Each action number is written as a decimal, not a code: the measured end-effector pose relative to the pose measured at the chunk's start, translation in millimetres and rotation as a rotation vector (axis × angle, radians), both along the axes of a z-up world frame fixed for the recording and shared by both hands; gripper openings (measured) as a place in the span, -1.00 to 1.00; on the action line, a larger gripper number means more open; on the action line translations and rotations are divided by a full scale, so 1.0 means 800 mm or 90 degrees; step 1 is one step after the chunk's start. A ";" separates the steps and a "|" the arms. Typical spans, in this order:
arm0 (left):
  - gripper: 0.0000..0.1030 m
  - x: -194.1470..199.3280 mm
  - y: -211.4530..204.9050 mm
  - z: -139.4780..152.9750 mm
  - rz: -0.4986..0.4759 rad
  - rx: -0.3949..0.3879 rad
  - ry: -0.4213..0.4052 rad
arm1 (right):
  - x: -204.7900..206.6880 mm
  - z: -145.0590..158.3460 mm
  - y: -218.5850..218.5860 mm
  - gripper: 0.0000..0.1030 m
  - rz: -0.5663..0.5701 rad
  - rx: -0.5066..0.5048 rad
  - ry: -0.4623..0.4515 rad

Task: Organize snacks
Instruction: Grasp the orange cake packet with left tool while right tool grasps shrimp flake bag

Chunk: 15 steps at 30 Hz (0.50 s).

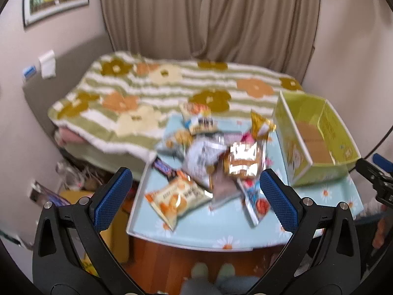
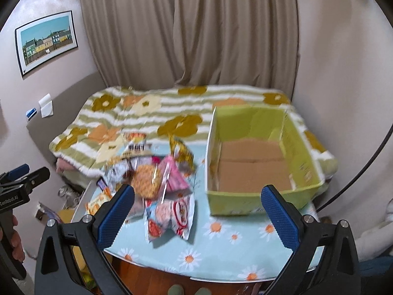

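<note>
Snacks (image 1: 208, 162) lie heaped on the left half of the table (image 1: 221, 236), a loose pile of foil and plastic packets reaching from the far edge toward the near one, all outside the box. Going left to right: the left gripper (image 1: 196, 196) hangs over the near left corner with its jaws spread wide and nothing between them; under it lies an orange packet (image 1: 176, 198) by the left edge, with a dark bar (image 1: 163, 168) just behind it. A clear cookie bag (image 1: 243, 158) sits at the pile's middle, and a gold packet (image 1: 260, 125) stands up toward the far edge. The right gripper (image 2: 197, 211) hovers over the near edge, equally wide open and empty, with a red-and-white packet (image 2: 172, 216) lying below it. The green box (image 2: 255, 162) fills the right side, its bottom bare. The packets look light, crinkly and slippery, and the cookies likely break under pressure; pinching a sealed end or corner seems safer than squeezing the middle.
</note>
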<state>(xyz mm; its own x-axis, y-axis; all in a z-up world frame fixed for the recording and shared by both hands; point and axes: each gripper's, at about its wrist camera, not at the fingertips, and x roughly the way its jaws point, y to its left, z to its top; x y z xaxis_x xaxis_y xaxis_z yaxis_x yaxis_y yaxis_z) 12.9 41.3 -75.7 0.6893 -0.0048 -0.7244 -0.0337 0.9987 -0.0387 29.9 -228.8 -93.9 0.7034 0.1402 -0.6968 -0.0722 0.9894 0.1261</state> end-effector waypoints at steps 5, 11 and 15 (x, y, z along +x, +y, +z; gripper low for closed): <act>0.99 0.028 0.013 -0.053 -0.034 -0.018 0.066 | 0.018 -0.059 0.004 0.99 0.016 0.061 0.069; 0.99 0.077 0.025 -0.113 -0.110 0.013 0.132 | 0.044 -0.119 0.021 0.99 0.028 0.094 0.132; 0.99 0.109 0.035 -0.159 -0.161 0.039 0.194 | 0.062 -0.153 0.034 0.99 0.008 0.107 0.181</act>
